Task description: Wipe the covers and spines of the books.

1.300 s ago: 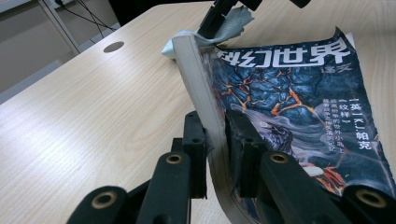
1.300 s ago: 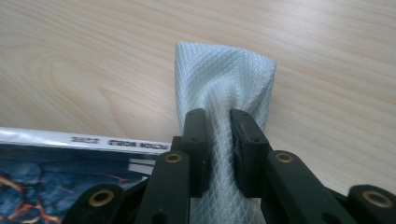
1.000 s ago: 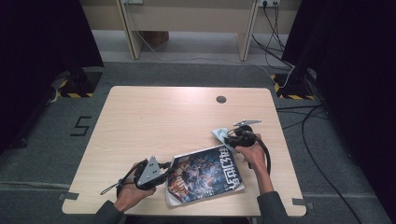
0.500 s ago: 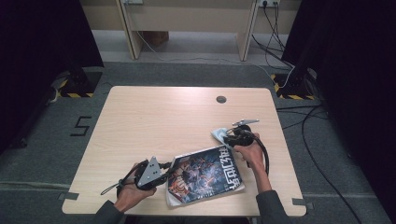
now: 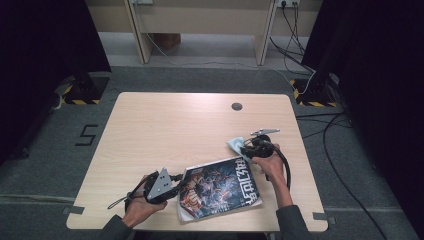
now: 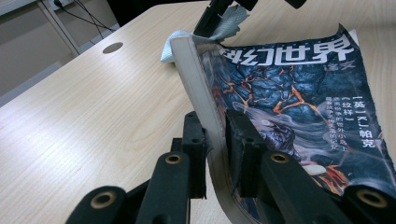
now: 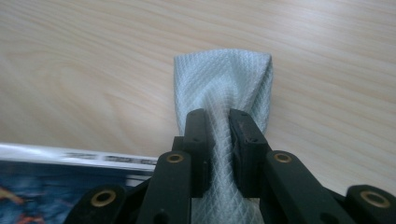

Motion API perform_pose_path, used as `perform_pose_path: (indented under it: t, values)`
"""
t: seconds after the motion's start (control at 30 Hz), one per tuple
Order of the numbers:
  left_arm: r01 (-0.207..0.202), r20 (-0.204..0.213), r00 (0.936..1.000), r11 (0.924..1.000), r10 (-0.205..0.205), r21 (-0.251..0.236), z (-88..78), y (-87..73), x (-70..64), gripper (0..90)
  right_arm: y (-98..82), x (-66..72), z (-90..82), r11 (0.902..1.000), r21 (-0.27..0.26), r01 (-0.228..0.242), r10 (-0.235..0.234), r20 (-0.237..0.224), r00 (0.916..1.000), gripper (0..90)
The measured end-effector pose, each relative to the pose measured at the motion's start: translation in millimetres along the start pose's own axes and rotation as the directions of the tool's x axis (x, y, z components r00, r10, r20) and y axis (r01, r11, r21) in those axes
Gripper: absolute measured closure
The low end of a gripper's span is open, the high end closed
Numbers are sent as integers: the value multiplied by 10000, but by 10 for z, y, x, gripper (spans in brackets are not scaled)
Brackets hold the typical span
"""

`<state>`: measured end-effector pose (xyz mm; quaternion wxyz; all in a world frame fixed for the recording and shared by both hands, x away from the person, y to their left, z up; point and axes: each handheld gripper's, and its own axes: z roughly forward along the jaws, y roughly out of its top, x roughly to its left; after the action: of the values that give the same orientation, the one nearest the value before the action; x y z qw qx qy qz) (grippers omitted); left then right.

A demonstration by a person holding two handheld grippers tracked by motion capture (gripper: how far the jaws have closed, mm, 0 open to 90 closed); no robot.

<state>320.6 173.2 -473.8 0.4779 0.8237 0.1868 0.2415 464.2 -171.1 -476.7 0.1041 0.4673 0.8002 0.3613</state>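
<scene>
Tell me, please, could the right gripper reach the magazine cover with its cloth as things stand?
Probably yes: the right gripper pinches the cloth right beside the magazine, which the left gripper clamps by its spine.

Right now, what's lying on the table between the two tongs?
The magazine spans it in the high view: left tongs clamp its spine, right tongs pinch the cloth at its far corner.
</scene>
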Motion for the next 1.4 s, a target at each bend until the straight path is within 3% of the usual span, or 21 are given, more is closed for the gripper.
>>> perform_pose_path:
  t: [0.1, 0.27, 0.4, 0.57, 0.7, 0.83, 1.0, 1.17, 1.3, 1.4]
  values:
    - [-1, 13, 10000, 10000, 1, 30, -8, -6, -5, 782, 7, 183, -43, 9979, -55, 644, -644, 100, 9979, 785]
    - [36, -22, 10000, 10000, -36, 68, 1, -11, -6, 782, 37, 477, -130, 9930, -506, 1064, -1098, -703, 9915, 784]
    - [51, -37, 10000, 9999, -51, 97, 14, -9, -3, 782, 81, 710, -190, 9867, -830, 1396, -1495, -1282, 9804, 783]
    - [86, -66, 9999, 9998, -85, 175, 28, -21, -2, 784, 108, 955, -267, 9796, -1145, 1649, -1844, -1885, 9646, 781]
    - [203, -104, 9997, 9995, -201, 234, 34, -24, 4, 782, 123, 1139, -320, 9760, -1407, 1660, -1995, -2739, 9409, 778]
    - [186, -108, 9998, 9996, -184, 204, 37, -35, 5, 780, 151, 1342, -334, 9673, -1523, 2029, -2412, -3039, 9217, 776]
    - [174, -180, 9997, 9995, -169, 265, 45, -34, 4, 778, 197, 1510, -321, 9603, -1712, 2204, -2668, -3316, 9049, 776]
    - [195, -209, 9996, 9994, -189, 276, 59, -37, 5, 776, 222, 1635, -317, 9522, -1863, 2422, -2938, -3401, 8933, 773]
    - [170, -194, 9997, 9995, -165, 280, 62, -39, 4, 775, 224, 1695, -324, 9464, -1874, 2631, -3130, -3315, 8900, 774]
    - [154, -220, 9997, 9994, -147, 306, 63, -43, -4, 773, 221, 1670, -307, 9500, -1789, 2557, -3034, -3365, 8915, 776]
